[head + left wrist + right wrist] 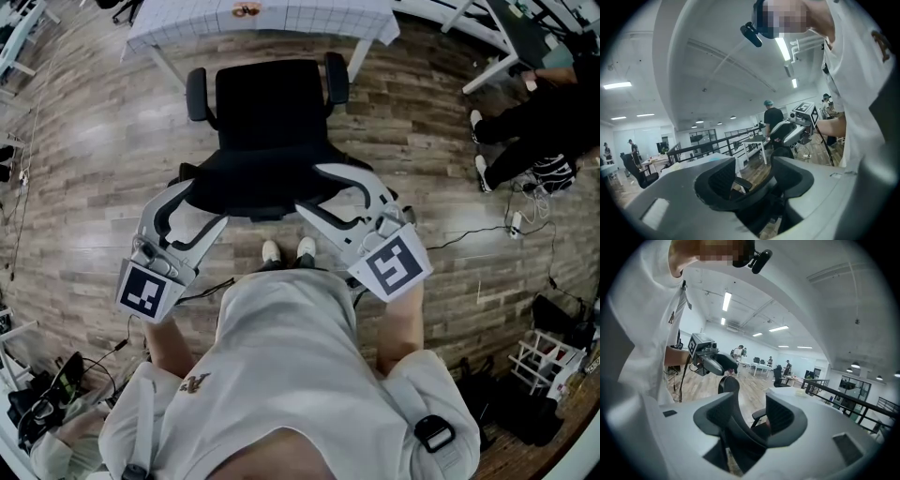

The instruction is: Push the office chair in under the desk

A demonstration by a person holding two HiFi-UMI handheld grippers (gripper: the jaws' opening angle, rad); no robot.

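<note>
**Chair short of desk; both grippers slack at backrest**

Black office chair w/ mesh back and two armrests (pixel 272 122) stands upper centre of head view, on wood-plank floor (pixel 94 141). Seat faces the white grid-topped desk (pixel 309 19) at top edge. Chair front is near the desk's near edge, not under it.

Left gripper (pixel 200 206), centre-left of frame, sits at the backrest's left top corner. In the left gripper view its fingers (pixel 722 180) stand apart. Chair's dark edge runs between them, pads not seen pressing.

Right gripper (pixel 319 192), centre-right, is at the backrest's right top corner. In the right gripper view its fingers (pixel 785 416) are likewise apart. Backrest edge lies in the gap, no clamp visible.

Operator in white shirt (pixel 291 356) stands directly behind the chair, lower centre. Light shoes (pixel 272 251) are just below the backrest.

Second person in dark clothes (pixel 534 122) sits at upper right, well apart from the chair.
</note>
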